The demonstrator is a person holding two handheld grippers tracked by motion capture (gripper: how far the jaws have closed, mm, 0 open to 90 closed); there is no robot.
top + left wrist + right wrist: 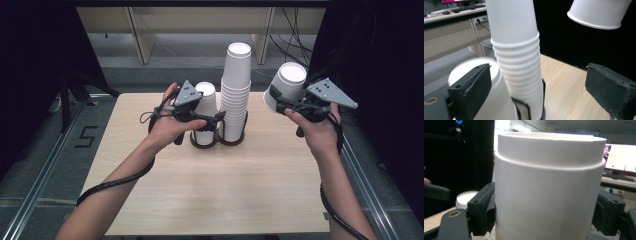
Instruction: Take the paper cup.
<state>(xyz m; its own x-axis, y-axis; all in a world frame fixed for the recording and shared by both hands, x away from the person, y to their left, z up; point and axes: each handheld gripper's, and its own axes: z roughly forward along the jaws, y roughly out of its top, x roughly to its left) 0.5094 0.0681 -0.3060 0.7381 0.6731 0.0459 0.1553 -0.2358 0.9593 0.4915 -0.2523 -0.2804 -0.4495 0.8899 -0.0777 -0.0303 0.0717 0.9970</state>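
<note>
Room: a pale wooden table point(210, 200) is filling the middle of the high view, with grey floor and dark curtains lying around it.
Holder: a dark double-ring wire rack point(218, 141) is sitting at the centre of the table, toward its upper edge.
Tall stack: a column of nested white cups point(236, 90) is standing upright, bottoms up, in the rack's right ring, its long axis running vertically.
Short cup: a single upturned cup point(205, 107) is standing in the left ring, touching the tall stack.
Held cup: a white paper cup point(286, 86) is hanging in the air in the upper right of the high view, well off the table top; its long axis is tilting, closed bottom pointing up and to the right, open rim down and to the left.
Right gripper point(281, 104): its jaws are pressing on both sides of the held cup's wall, as the right gripper view is showing.
Left gripper point(216, 120): its jaws are standing apart, holding nothing; one pad point(472, 87) is lying in front of the short cup, the tall stack rising between the two.
</note>
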